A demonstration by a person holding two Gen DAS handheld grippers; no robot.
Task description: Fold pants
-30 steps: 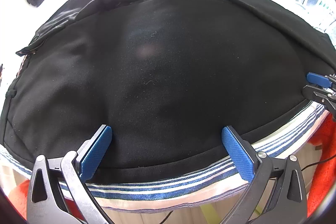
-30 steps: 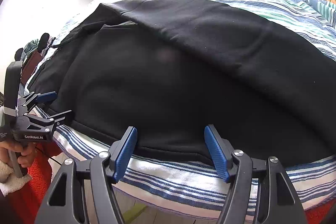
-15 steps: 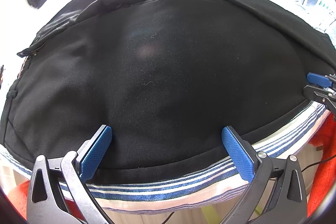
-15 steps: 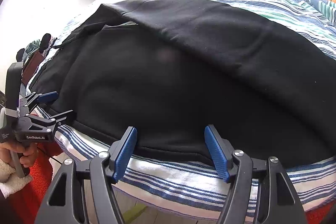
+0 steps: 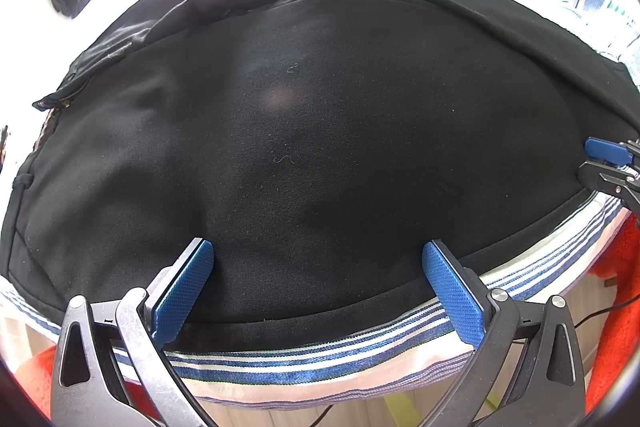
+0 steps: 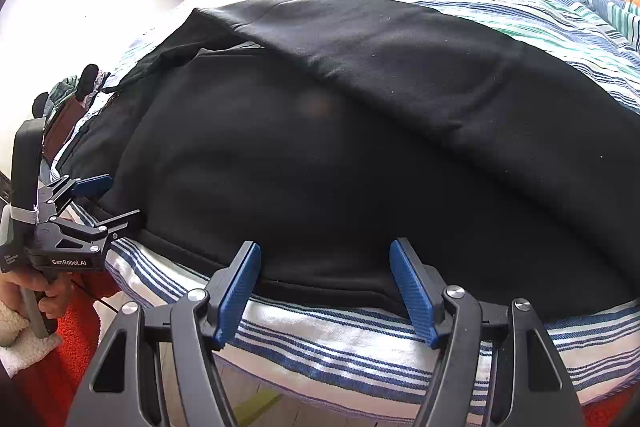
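Gaping over the black pants (image 5: 320, 147), both claws hold nothing.

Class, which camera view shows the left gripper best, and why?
The right wrist view: it shows the left gripper whole from the side, body, handle and open fingers at the edge of the black pants. The left wrist view shows only its own two blue-padded fingers from behind, spread over the pants' hem.

Strong daylight pours in from ahead of me and blows out the far background to white in both views. The black pants (image 5: 320, 147) swallow detail, with a faint lens flare. Fisheye bending curves the edges.
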